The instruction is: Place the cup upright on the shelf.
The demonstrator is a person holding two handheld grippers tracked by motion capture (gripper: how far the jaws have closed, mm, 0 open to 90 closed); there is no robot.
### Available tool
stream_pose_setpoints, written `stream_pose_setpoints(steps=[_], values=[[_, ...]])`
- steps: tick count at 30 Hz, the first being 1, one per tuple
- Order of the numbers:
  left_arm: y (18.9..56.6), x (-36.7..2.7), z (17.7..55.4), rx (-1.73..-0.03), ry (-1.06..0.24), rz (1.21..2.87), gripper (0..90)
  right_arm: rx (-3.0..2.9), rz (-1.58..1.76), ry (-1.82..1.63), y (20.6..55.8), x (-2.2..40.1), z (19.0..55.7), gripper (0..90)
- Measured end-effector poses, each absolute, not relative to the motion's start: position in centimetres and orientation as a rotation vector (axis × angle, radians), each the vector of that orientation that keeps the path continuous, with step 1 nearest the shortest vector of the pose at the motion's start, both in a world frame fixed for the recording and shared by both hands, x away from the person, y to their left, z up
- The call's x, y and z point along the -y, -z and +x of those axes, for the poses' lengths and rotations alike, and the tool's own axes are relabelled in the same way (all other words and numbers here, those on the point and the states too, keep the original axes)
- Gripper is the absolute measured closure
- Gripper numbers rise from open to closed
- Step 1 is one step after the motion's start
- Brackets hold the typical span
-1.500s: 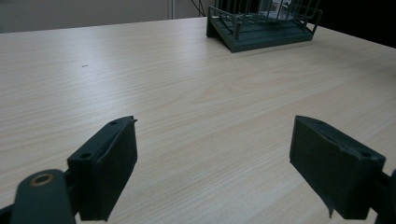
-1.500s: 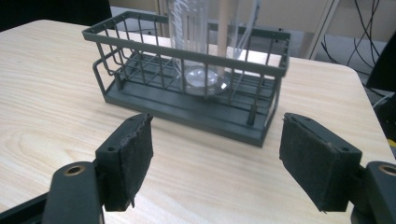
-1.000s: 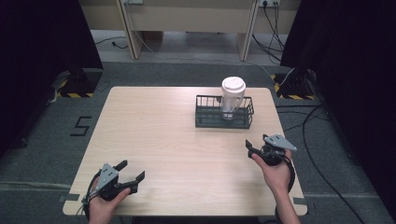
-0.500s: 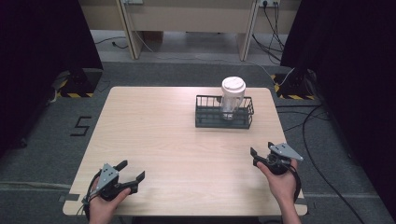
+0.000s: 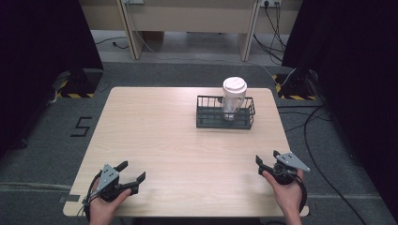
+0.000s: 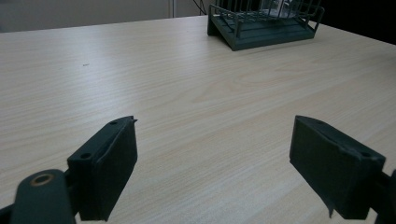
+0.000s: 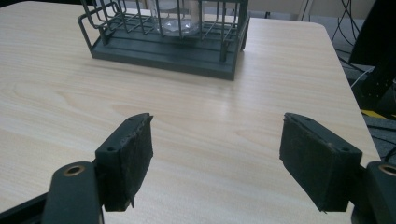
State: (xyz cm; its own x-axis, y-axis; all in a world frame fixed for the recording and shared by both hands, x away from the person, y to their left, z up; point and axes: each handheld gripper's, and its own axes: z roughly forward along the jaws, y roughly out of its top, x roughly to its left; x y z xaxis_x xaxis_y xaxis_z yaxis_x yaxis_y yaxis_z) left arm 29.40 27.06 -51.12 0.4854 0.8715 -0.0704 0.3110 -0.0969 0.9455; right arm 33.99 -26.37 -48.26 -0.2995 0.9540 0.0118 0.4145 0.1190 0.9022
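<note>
Left tool (image 5: 131,174) at the worktop's (image 5: 155,136) near-left corner, jaws wide, nothing between them. Right tool (image 5: 267,159) at the near-right edge, jaws wide too, empty. Wire rack (image 5: 225,113) sits at the far-right of the worktop, a lidded clear cup (image 5: 233,97) upright inside it, well apart from both tools.

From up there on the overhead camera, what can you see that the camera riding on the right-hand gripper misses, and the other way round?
The high view alone shows both hands, the left gripper with jaws apart, the clear cup's white lid and the grey floor.

The right gripper view alone shows the right gripper close up, its black padded jaws wide apart with nothing between.

Both show the pale wooden table and the dark wire basket holding the clear cup.
</note>
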Motion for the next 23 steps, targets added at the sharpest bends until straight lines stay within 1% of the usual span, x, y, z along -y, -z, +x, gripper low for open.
stream_pose_setpoints(steps=[12,23], values=[[51.1,-27.1,29.4,-1.030,-0.652,1.658,14.6,-1.763,1.303,-1.147,49.6,27.0,32.9,26.6],[51.1,-27.0,29.5,-1.033,-0.649,1.656,14.6,-1.766,1.289,-1.160,49.2,26.5,33.2,26.2]])
